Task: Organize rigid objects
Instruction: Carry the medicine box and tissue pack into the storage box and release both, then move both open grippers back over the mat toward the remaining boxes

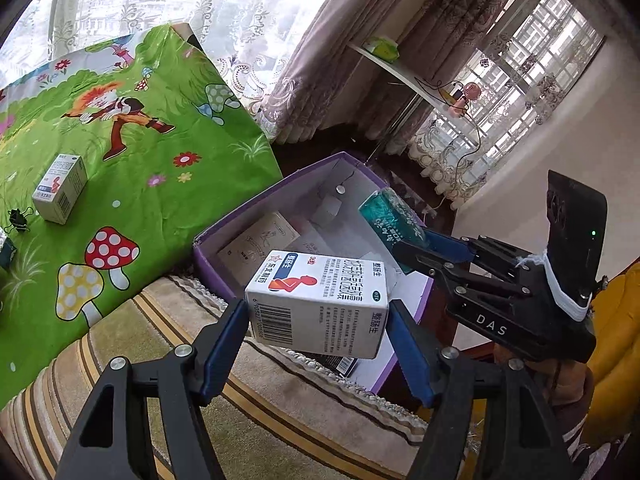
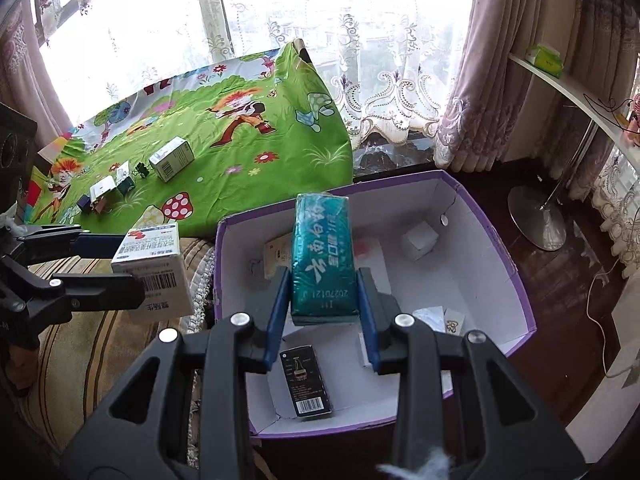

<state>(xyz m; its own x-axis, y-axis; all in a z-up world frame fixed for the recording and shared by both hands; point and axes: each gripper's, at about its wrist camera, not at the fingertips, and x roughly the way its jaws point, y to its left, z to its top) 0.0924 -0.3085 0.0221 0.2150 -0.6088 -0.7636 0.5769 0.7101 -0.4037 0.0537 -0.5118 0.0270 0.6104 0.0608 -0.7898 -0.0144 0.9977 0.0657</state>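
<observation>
My left gripper is shut on a white medicine box with a red figure and holds it over the near left edge of the purple storage box. It also shows in the right wrist view. My right gripper is shut on a teal box and holds it above the inside of the purple box. The teal box also shows in the left wrist view. Inside lie a black box, a small white cube and some flat cards.
A green cartoon cloth covers the table, with another white medicine box, a binder clip and several small items. A striped cushion lies under the left gripper. A shelf on a metal stand and curtains stand at the right.
</observation>
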